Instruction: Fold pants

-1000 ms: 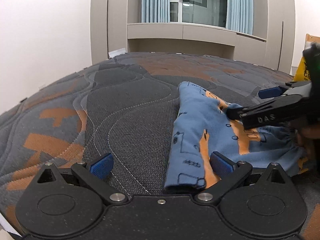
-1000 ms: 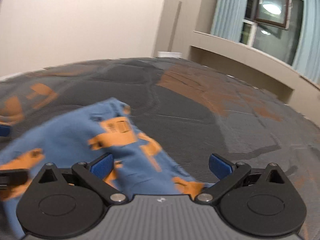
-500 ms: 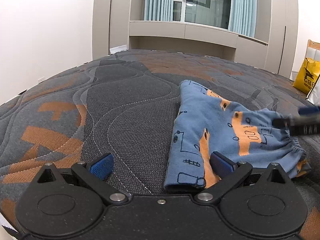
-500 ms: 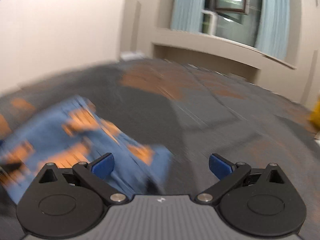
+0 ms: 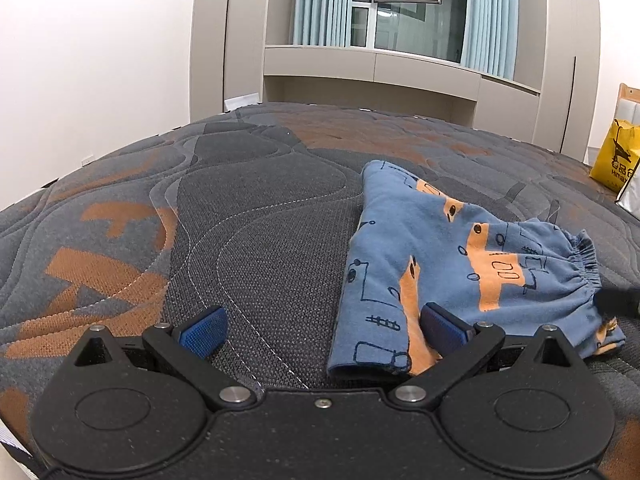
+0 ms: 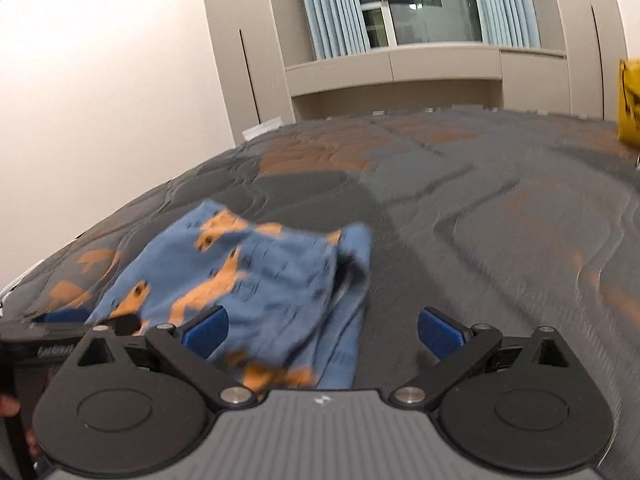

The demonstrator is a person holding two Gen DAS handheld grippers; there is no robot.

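Small blue pants (image 5: pixel 452 260) with orange vehicle prints lie folded on the grey and orange mattress (image 5: pixel 260 240), elastic waistband to the right. My left gripper (image 5: pixel 322 330) is open and empty, just above the mattress, its right pad by the pants' near left corner. In the right wrist view the pants (image 6: pixel 248 276) are blurred and lie left of centre. My right gripper (image 6: pixel 322 330) is open and empty, its left pad over the pants' near edge. The left gripper's fingers (image 6: pixel 64 316) show at that view's far left.
A yellow bag (image 5: pixel 616 160) stands off the mattress's far right corner and shows in the right wrist view (image 6: pixel 630 104). A built-in window ledge (image 5: pixel 400 64) and curtains lie beyond the mattress. A white wall (image 5: pixel 80 60) runs along the left.
My right gripper has pulled back off the pants to the right and swung round to face the window. The pants lie still. My left gripper has barely moved.
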